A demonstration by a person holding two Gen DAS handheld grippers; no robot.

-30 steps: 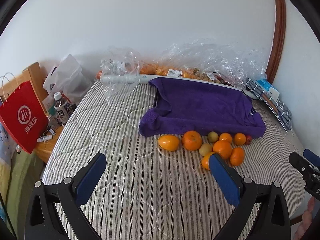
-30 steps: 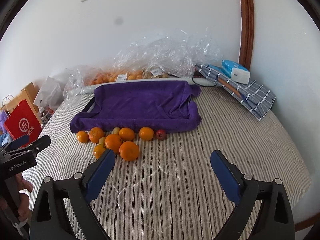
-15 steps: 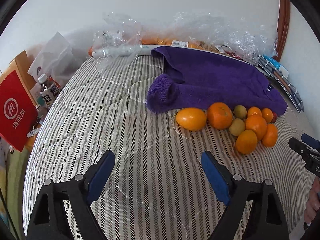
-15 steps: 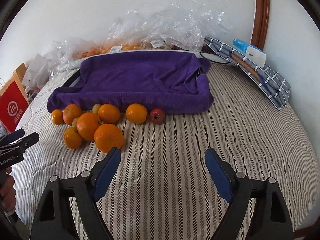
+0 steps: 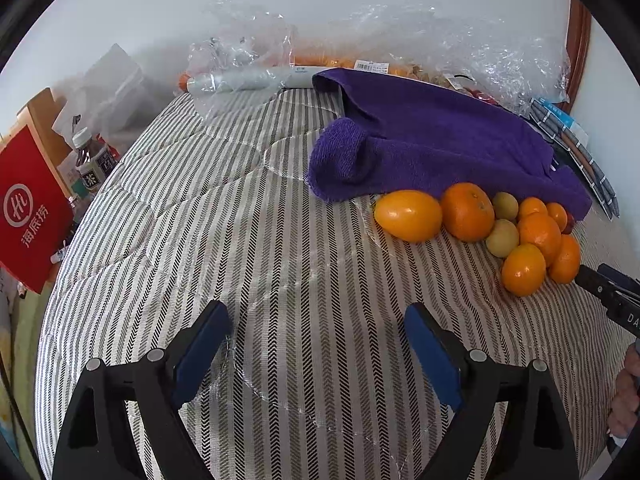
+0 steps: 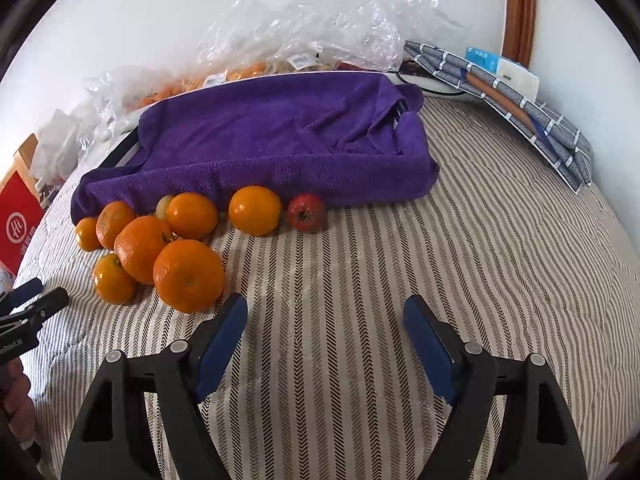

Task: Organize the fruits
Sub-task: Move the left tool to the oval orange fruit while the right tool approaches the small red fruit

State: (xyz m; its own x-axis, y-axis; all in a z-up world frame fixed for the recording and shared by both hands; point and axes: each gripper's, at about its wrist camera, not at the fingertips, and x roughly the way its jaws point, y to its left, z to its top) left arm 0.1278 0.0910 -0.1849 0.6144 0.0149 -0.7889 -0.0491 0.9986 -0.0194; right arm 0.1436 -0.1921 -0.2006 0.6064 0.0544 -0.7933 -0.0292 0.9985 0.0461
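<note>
The fruits (image 6: 188,240) lie heaped on the striped bed (image 6: 440,280), pressed against the front edge of a purple towel (image 6: 280,136), probably so they don't roll. Both hand-held grippers hover above bare cover with nothing between their jaws: the left (image 5: 316,344) spread wide, the right (image 6: 324,332) just been narrowing, nearest the big orange (image 6: 189,276). The towel drapes something flat I can't identify. More fruit behind sits blurred inside crinkled plastic bags (image 6: 320,24).

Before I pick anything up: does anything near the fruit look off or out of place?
One oddity: the purple towel is draped over a flat tray-like thing, hiding it; only a dark corner shows. The fruits lie loose on the striped cover, nothing spilled or damaged.
</note>
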